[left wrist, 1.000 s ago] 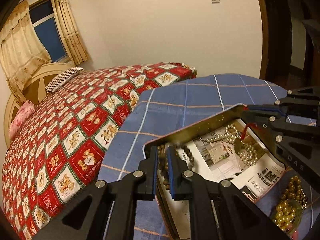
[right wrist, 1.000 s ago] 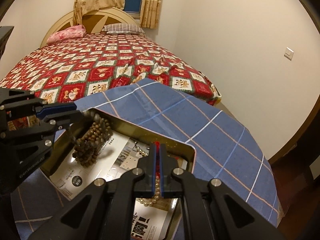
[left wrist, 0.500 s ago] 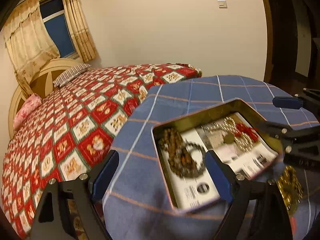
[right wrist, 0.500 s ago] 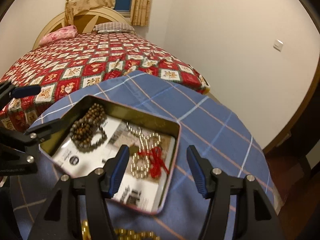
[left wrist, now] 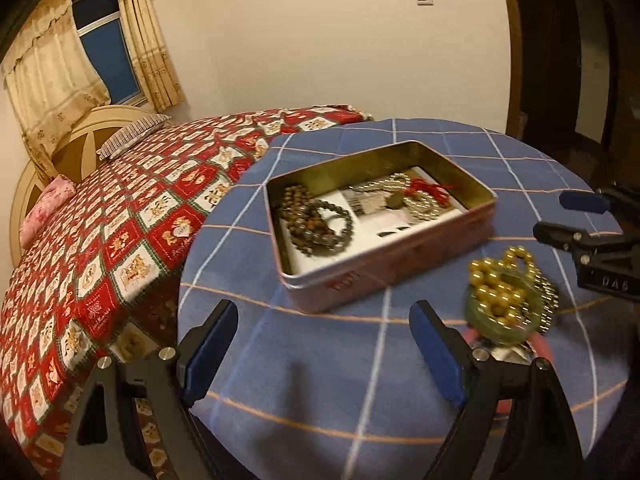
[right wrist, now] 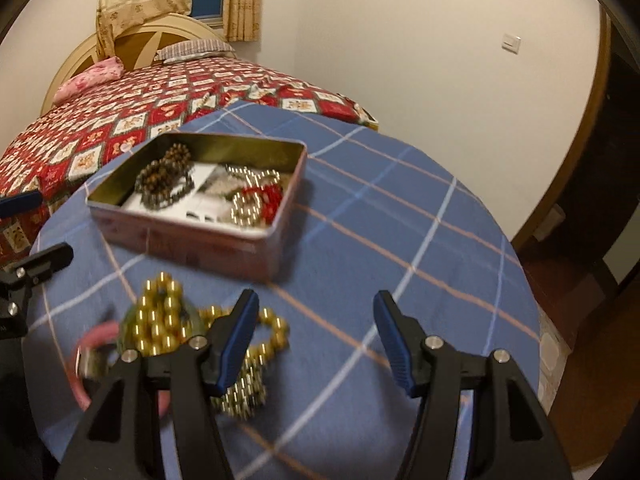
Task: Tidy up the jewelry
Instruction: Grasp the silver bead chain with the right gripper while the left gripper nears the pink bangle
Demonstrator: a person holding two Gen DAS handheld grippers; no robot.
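Observation:
An open pink tin (left wrist: 384,256) stands on the blue checked tablecloth (left wrist: 360,380). In it lie brown bead bracelets (left wrist: 316,220) and a pale bead strand with a red tassel (left wrist: 416,196). Near the tin, on the cloth, a heap of gold beads (left wrist: 500,292) rests on a green bangle, with a pink bangle (right wrist: 92,360) beside it. My left gripper (left wrist: 322,320) is open and empty, short of the tin. My right gripper (right wrist: 316,304) is open too, empty, with the gold beads (right wrist: 160,320) just left of its left finger. From each wrist the other gripper is visible at the frame's edge (left wrist: 554,216) (right wrist: 40,228).
The round table's edge (right wrist: 520,280) drops off to the right, toward a dark doorway. A bed with a red patterned quilt (left wrist: 120,240) lies beyond the table on the left. Bare cloth lies right of the tin (right wrist: 192,236).
Both grippers went from shut to open, leaving the brown beads and the tasselled strand in the tin. Both have pulled back from the tin toward the near side of the table.

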